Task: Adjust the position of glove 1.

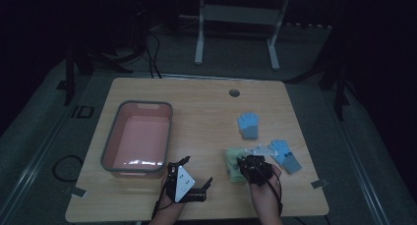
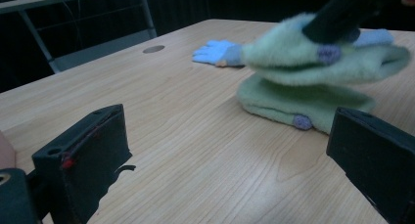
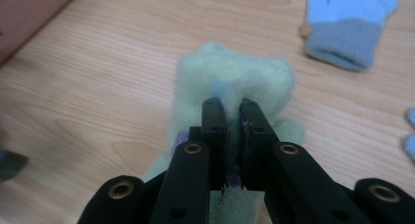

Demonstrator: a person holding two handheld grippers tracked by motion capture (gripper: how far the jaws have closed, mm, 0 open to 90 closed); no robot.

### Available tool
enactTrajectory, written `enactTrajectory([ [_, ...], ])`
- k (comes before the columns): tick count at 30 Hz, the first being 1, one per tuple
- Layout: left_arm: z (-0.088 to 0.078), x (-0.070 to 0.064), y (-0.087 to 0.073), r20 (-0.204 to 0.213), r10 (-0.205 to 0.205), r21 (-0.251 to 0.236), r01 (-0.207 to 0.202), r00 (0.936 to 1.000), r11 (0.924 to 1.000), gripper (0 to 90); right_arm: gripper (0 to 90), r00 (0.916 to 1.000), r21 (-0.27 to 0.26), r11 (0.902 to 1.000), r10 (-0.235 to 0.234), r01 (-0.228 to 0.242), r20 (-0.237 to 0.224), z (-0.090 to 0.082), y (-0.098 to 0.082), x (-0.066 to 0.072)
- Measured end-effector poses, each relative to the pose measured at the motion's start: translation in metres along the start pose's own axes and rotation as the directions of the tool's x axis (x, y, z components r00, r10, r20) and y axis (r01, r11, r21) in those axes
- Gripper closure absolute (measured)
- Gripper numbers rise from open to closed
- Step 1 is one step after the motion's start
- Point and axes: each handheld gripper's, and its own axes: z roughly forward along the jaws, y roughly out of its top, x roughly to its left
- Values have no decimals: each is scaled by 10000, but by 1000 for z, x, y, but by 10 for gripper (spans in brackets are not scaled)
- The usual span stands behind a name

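Item: fuzzy green mitten (image 3: 235, 82), near the table's (image 1: 196, 107) front edge. Right gripper (image 3: 234, 136) is clamping its jaws on it, lifting one layer, likely for carrying to the pink bin (image 1: 110, 141). Left gripper (image 2: 220, 150) is waiting, jaws standing apart, empty.

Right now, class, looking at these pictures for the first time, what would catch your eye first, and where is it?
The right gripper has its black jaws shut on a fluffy pale green mitten, lifted above a second green mitten on the wooden table. The pink plastic tub with a grey rim stands at the table's left. Two blue knitted gloves lie to the right.
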Motion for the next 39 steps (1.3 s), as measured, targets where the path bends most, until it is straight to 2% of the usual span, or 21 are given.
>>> enactTrajectory([
  [11,0,1,0,63,-71,-48,71,10000,10000,22,809,10000,714,9974,-60,60,-6,27,-16,-2],
  [12,-1,2,-1,150,-124,-110,126,9998,9999,22,807,10000,676,9977,-79,80,-15,27,-17,-3],
  [13,-1,3,-1,478,-204,-267,217,9986,9994,22,804,10000,648,9979,-64,68,-70,28,-17,-4],
  [14,-1,3,-1,557,-177,-245,191,9983,9995,22,802,9999,698,9975,-53,63,-143,27,-16,-5],
  [17,0,2,0,512,-137,-172,146,9986,9997,22,770,9993,743,9972,-82,110,-373,26,-14,-10],
  [21,1,2,1,733,3,65,-8,9973,10000,21,712,9975,708,9975,44,6,-712,22,-11,-17],
  [23,2,0,1,825,210,271,-233,9964,9994,22,671,9967,579,9983,-56,104,-810,19,-9,-19],
  [25,1,-2,1,573,324,370,-345,9978,9987,21,616,9951,410,9989,-166,207,-970,15,-7,-22],
  [28,1,-2,2,893,99,500,-144,9960,9986,21,544,9911,130,9983,-542,562,-1214,11,-1,-27],
  [29,1,-2,2,1112,29,493,-84,9938,9987,21,535,9886,-54,9983,-583,581,-1385,10,1,-29],
  [32,1,-3,3,1331,-182,369,134,9909,9992,21,487,9839,-212,9967,-812,788,-1593,10,3,-34],
  [33,2,-5,8,1988,-647,662,524,9779,9964,21,456,9809,-222,9949,-1010,987,-1665,11,4,-36],
  [34,2,-6,11,2247,-721,883,534,9717,9947,21,365,9760,-328,9948,-1013,968,-1929,11,6,-43],
  [36,4,-8,16,2852,-1074,1395,696,9524,9878,22,279,9649,-225,9925,-1221,1202,-2326,11,8,-47],
  [37,5,-9,17,3142,-1198,1619,712,9418,9842,22,270,9574,-235,9918,-1277,1259,-2590,10,9,-49],
  [38,6,-11,18,3268,-1275,1771,718,9364,9816,22,248,9499,-222,9917,-1280,1270,-2850,10,10,-51],
  [39,7,-11,18,3557,-1423,1829,805,9237,9798,22,208,9444,-193,9919,-1253,1254,-3039,10,11,-53],
])
